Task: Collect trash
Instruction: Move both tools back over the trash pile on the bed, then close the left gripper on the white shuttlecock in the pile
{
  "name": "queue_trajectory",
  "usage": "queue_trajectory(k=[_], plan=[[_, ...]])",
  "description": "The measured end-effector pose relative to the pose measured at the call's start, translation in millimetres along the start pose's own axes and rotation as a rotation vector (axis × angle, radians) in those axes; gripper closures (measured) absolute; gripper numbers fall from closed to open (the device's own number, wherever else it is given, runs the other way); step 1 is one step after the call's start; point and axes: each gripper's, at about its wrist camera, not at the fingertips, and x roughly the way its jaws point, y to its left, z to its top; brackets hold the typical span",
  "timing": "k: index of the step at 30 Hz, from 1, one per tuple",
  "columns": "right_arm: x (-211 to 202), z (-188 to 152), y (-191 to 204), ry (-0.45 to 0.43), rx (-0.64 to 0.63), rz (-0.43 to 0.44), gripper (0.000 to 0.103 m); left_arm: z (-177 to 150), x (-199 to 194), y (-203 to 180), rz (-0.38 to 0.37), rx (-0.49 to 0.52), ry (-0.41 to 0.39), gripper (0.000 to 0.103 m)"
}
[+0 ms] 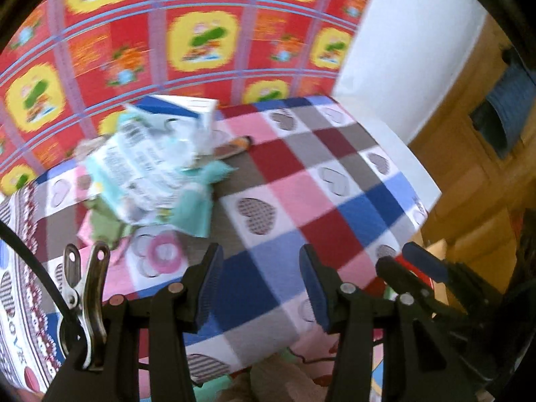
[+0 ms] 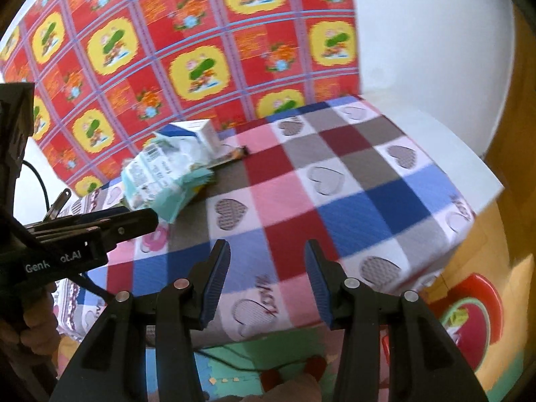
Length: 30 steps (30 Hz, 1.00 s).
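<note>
A heap of crumpled trash (image 1: 150, 174) (image 2: 160, 177), printed wrappers and teal paper, lies at the far left of the checked tablecloth (image 1: 301, 181) (image 2: 335, 194). A blue and white carton (image 1: 187, 109) (image 2: 201, 132) stands behind it, and an orange wrapper (image 1: 234, 145) (image 2: 231, 157) lies to its right. A pink ring (image 1: 164, 254) sits on the cloth in front of the heap. My left gripper (image 1: 261, 281) (image 2: 147, 217) is open and empty, short of the heap. Beside it, my right gripper (image 2: 266, 281) (image 1: 402, 258) hovers open and empty over the table's near edge.
A red and yellow patterned cloth (image 1: 201, 40) (image 2: 187, 60) hangs behind the table. White wall and wooden furniture (image 1: 469, 154) lie to the right. A colourful floor mat (image 2: 469, 311) shows below the table edge. A metal clip (image 1: 87, 284) and a black cable sit on my left gripper.
</note>
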Motion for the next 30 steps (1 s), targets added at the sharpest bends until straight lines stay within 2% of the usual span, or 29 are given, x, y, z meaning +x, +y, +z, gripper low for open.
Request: queue_trajectory(k=[10,17,22,30], plan=[[39.4,28.7,40.5,0.035,-0.114,0.078,0.056,10.2,-5.5,70.9,0.082,-0.144,-0.014,0.053],[68.1,55.4,50.0,0.053,-0.152,0.11,0.056,34.3,-4.4,119.7,0.142,-0.246,-0.029,0.053],[89.4,70.5,50.1,0.075,-0.165,0.126,0.056,57.5,13.9,159.3,0.147,-0.307,-0.038,0.053],[123.7,84.9,43.2,0.116,-0.178,0.139,0.056,100.8,51.3,199.0,0.236,-0.289,-0.023,0.053]])
